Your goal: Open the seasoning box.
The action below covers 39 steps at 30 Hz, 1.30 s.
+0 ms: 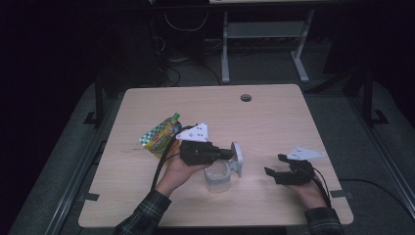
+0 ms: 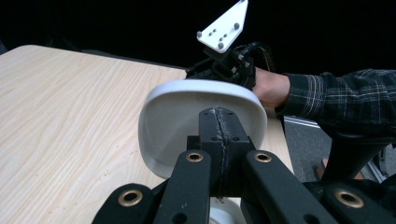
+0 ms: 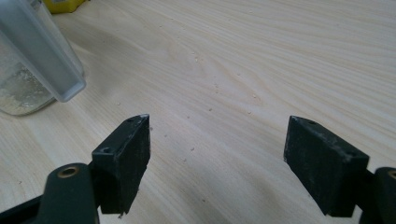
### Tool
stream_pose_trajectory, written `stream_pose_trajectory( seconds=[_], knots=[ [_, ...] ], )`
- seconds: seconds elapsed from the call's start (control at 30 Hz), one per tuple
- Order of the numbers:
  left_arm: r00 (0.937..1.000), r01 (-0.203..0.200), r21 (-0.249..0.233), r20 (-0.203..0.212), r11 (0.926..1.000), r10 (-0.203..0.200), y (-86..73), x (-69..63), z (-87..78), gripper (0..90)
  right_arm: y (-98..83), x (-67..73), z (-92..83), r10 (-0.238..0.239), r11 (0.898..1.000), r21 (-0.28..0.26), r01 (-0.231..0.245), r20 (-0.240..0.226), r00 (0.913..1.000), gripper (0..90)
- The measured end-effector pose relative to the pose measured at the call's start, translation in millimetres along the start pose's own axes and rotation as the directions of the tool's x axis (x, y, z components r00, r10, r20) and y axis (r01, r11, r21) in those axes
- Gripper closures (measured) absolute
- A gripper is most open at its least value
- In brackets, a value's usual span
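Broadly, the biggest thing in the scene is the pale wooden table [image 1: 274, 122], with a round cable hole [image 1: 245, 97] near its far edge. On it, towards the person's left, lies a green and yellow spouted pouch [image 1: 159, 135], flat on its side with the cap pointing away; what it contains cannot be told.

Just in front of the person, near the middle of the table, stands a clear plastic container [image 1: 218, 177]. It is open at the top, and the right gripper view shows a pale, grainy layer low inside it [image 3: 18, 91]; what that layer is cannot be told.

The white lid [image 1: 237, 158] is off the container and held on edge just above and beside its rim. The left gripper [image 1: 230, 153] has it: in the left gripper view the two black jaws are pressed together over the lid's edge, the lid [image 2: 173, 121] standing upright beyond them.

The right gripper [image 1: 275, 167] rests low over the table at the person's right, well apart from the container. Its jaws stand wide open with only bare wood between them, and they hold nothing [image 3: 217, 154].
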<state>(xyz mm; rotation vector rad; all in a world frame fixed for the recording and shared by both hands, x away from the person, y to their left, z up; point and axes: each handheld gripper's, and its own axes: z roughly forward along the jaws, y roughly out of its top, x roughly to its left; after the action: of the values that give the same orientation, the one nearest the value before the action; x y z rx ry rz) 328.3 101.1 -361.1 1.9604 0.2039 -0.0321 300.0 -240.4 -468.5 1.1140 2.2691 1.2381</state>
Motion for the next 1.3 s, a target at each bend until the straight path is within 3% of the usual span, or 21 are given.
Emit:
stream_pose_trajectory(
  seconds=[0.3, 0.6, 0.87, 0.97, 1.13, 1.2, 1.23, 1.3],
  knots=[
    [0.9993, 0.03, -0.004, -0.024, 0.9996, -0.03, -7.9, -4.1, -11.9, 89.8, 0.1, 0.5, -0.7, 0.002, 1.0, 0.002, -0.002, -0.002, 1.0, 22.4],
    [0.9945, 0.072, 0.016, -0.077, 0.9972, -0.071, -23.7, -8.5, -34.4, 72.4, 0.3, 2.3, -1.3, 0.007, 1.0, 0.014, -0.006, -0.013, 0.9999, 24.6],
    [0.9877, 0.098, 0.041, -0.126, 0.9944, -0.092, -38.1, -17.6, -55.9, 52.1, 2.4, 6.2, -4.6, 0.029, 1.0, 0.012, -0.028, -0.068, 0.9973, 32.1],
    [0.9834, 0.114, 0.043, -0.147, 0.9926, -0.106, -46.5, -22.5, -62.3, 43.5, 3.6, 10.4, -5.4, 0.023, 1.0, 0.021, -0.022, -0.094, 0.9953, 36.5],
    [0.9754, 0.136, 0.056, -0.183, 0.9892, -0.123, -61.3, -30.9, -71.3, 37.9, 6.4, 19.7, -8.5, 0.003, 1.0, 0.025, 0.0, -0.132, 0.9912, 48.5],
    [0.9719, 0.142, 0.06, -0.198, 0.988, -0.128, -68.3, -34.2, -74.0, 35.2, 8.1, 24.2, -9.5, -0.003, 0.999, 0.032, 0.008, -0.145, 0.9894, 56.4],
    [0.9684, 0.152, 0.062, -0.209, 0.9864, -0.137, -75.2, -36.8, -76.4, 31.6, 9.9, 28.7, -10.1, -0.013, 0.999, 0.037, 0.02, -0.168, 0.9857, 66.5],
    [0.9666, 0.156, 0.061, -0.215, 0.9858, -0.14, -78.3, -38.1, -77.7, 29.5, 10.9, 31.6, -10.4, -0.024, 0.999, 0.036, 0.031, -0.174, 0.9844, 71.8]
  ],
)
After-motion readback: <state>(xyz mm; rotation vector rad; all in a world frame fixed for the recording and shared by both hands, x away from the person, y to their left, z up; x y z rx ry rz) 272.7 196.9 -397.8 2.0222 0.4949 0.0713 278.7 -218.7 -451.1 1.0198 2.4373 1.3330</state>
